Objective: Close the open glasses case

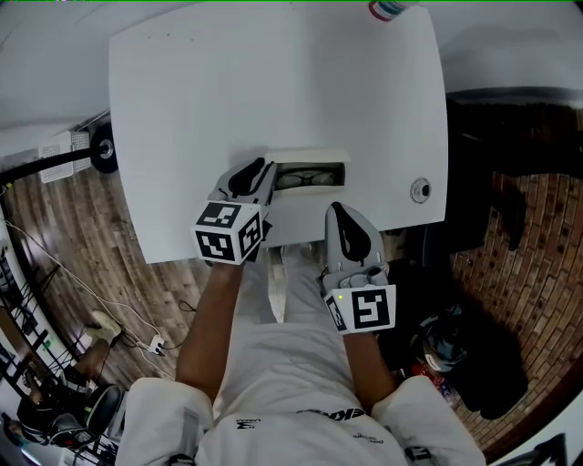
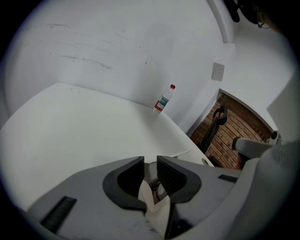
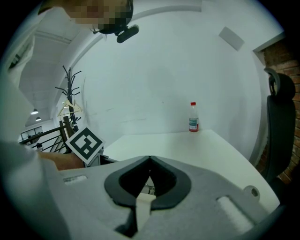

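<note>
The open glasses case (image 1: 310, 174) lies near the front edge of the white table (image 1: 228, 91), dark glasses showing inside it. My left gripper (image 1: 267, 169) sits at the case's left end, its jaws a narrow gap apart. In the left gripper view (image 2: 150, 161) the case's white edge (image 2: 180, 153) and a bit of the glasses show through that gap; I cannot tell whether the pads touch the case. My right gripper (image 1: 334, 209) hovers over the table's front edge, just short of the case, and is shut with nothing in it (image 3: 150, 159).
A small water bottle (image 1: 387, 9) stands at the table's far edge, also visible as the bottle (image 2: 163, 100) and the bottle (image 3: 193, 117). A round cable grommet (image 1: 420, 190) sits at the right front. A dark chair (image 1: 492, 209) stands right of the table. Cables lie on the floor (image 1: 82, 273) at left.
</note>
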Available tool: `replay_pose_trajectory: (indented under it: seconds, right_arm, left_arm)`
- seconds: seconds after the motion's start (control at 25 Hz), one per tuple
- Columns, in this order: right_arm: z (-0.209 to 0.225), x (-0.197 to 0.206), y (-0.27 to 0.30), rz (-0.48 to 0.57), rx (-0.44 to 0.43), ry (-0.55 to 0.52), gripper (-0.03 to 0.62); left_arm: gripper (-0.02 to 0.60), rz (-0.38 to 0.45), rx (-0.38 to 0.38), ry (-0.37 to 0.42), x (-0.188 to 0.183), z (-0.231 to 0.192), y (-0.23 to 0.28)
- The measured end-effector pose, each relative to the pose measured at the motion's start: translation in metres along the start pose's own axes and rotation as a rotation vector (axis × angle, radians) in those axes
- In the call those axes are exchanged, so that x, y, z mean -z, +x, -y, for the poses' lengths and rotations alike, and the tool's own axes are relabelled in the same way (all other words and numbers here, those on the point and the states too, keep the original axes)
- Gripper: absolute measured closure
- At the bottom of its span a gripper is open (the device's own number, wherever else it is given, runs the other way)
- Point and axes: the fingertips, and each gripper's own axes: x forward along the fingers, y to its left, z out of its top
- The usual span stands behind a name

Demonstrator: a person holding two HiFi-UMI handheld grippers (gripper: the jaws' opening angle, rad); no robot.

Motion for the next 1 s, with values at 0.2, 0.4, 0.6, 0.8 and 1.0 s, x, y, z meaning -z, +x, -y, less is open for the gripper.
replay_pose_trajectory:
  seconds: [0.2, 0.4, 0.6, 0.8, 1.0]
  right_arm:
    - [0.0009, 0.0025, 0.0018, -0.006, 0.003, 0.006, 0.594]
    - [-0.0025, 0.0031, 0.0032, -0.010, -0.004, -0.003, 0.594]
    - [-0.0058, 0.0021, 0.0032, -0.011, -0.010, -0.004, 0.594]
    - [-0.0033, 0.0015, 0.0004, -0.012, -0.006, -0.006, 0.594]
    - [-0.0055, 0.0023, -0.0010, -0.014, -0.005, -0.004, 0.594]
  left_arm:
    - [0.506, -0.014, 0.024, 0.006, 0.0016, 0.0006, 0.0002]
    - [0.509, -0.020, 0.034, 0.016, 0.0020, 0.0010, 0.0004]
    - [0.515, -0.020, 0.027, 0.025, 0.0027, 0.0008, -0.0019]
    - [0.515, -0.009, 0.018, 0.046, 0.0049, 0.0043, -0.0030]
    - [0.515, -0.003, 0.004, 0.071, 0.0080, 0.0048, -0.0059]
